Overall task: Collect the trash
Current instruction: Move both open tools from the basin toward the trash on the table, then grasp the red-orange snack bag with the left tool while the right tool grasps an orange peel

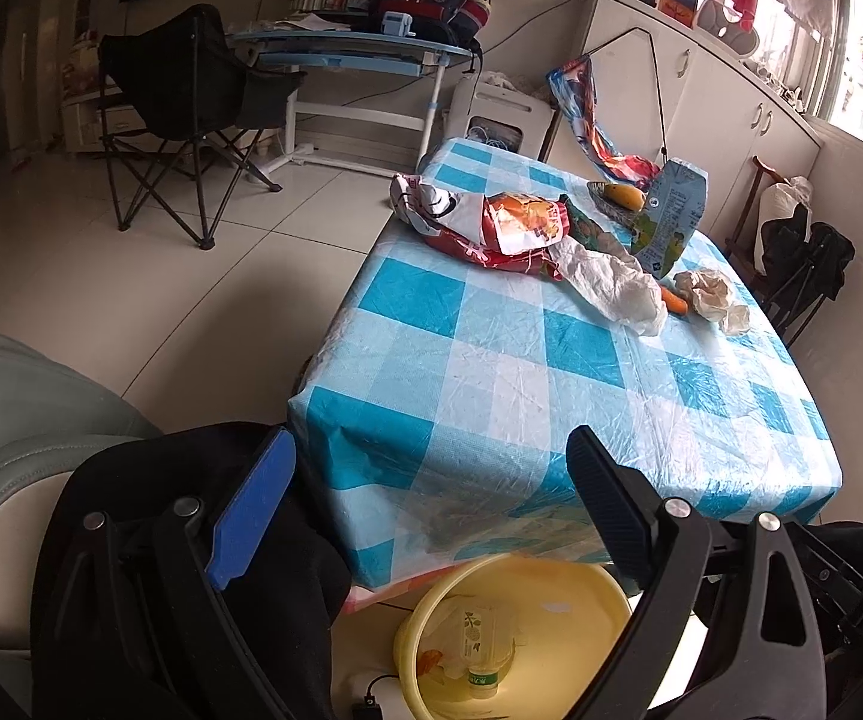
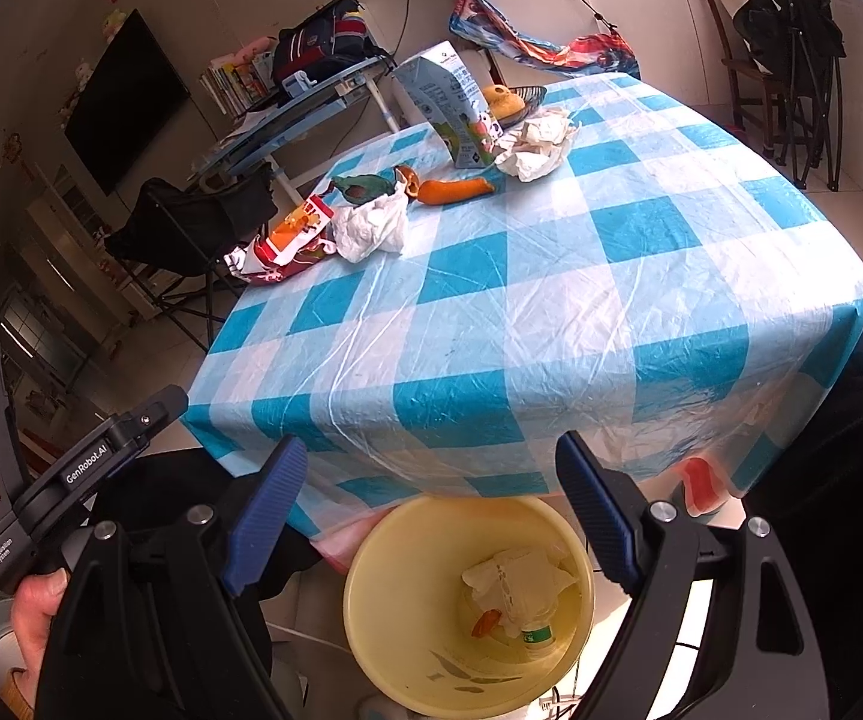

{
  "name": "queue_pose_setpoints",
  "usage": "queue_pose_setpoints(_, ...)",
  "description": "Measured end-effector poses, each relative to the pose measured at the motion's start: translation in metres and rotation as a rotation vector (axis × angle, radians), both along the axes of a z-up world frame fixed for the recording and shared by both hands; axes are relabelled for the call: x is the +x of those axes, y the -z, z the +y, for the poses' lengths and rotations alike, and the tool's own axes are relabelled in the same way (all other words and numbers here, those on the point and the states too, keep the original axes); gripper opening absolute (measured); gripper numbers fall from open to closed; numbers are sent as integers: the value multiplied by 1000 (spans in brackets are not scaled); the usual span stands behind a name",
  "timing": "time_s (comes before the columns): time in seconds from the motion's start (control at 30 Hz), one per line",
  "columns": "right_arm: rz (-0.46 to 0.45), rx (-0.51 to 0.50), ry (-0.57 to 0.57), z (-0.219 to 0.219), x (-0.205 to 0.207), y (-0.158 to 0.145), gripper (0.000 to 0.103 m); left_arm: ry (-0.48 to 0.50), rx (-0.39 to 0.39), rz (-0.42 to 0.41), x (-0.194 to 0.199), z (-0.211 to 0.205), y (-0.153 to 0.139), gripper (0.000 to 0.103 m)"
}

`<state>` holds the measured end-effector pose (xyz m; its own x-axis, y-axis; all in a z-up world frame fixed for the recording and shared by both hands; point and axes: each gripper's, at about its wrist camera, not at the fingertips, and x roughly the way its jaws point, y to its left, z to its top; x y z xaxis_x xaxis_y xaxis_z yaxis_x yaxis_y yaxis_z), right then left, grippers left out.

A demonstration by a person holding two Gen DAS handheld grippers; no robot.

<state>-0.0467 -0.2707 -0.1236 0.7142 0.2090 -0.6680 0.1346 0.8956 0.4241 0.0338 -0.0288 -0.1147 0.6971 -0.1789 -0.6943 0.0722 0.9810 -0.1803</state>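
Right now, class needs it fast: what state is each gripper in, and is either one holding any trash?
Left gripper: open, holding nothing.
Right gripper: open, holding nothing, above the yellow bin.

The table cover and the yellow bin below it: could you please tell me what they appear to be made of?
Table cover: probably thin plastic sheet, glossy, with fine creases catching light. Yellow bin: seemingly moulded plastic, smooth and slightly shiny, with a rolled rim.

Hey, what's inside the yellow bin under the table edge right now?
The yellow bin holds a crumpled white wrapper, a clear plastic bottle with a green label and an orange scrap. Whatever lies beneath the wrapper is covered.
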Motion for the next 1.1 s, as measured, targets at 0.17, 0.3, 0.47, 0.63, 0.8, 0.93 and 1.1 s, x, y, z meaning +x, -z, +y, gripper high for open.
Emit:
queue_pose_setpoints(0.17,-20,-39,-61,8,14,-5,82,-3,11,-7,9,-2,1,88)
queue_pose_setpoints(0.3,-41,-68,-117,15,37,-13,82,8,23,-11,16,-5,0,88)
queue_pose_setpoints(0.47,-72,-83,-144,15,71,-27,82,6,27,-6,22,-4,2,88)
queue_pose_setpoints(0.63,-100,-131,-173,9,103,-40,82,10,28,1,24,-6,5,88)
queue_pose_setpoints(0.8,-77,-241,-269,2,138,-44,77,15,34,3,25,-7,8,88)
queue_pose_setpoints(0.93,-36,-314,-338,-5,159,-39,75,20,31,5,28,-8,7,88)
queue_pose_setpoints(1.1,12,-350,-370,-16,177,-28,67,57,55,-38,41,-10,-5,88)
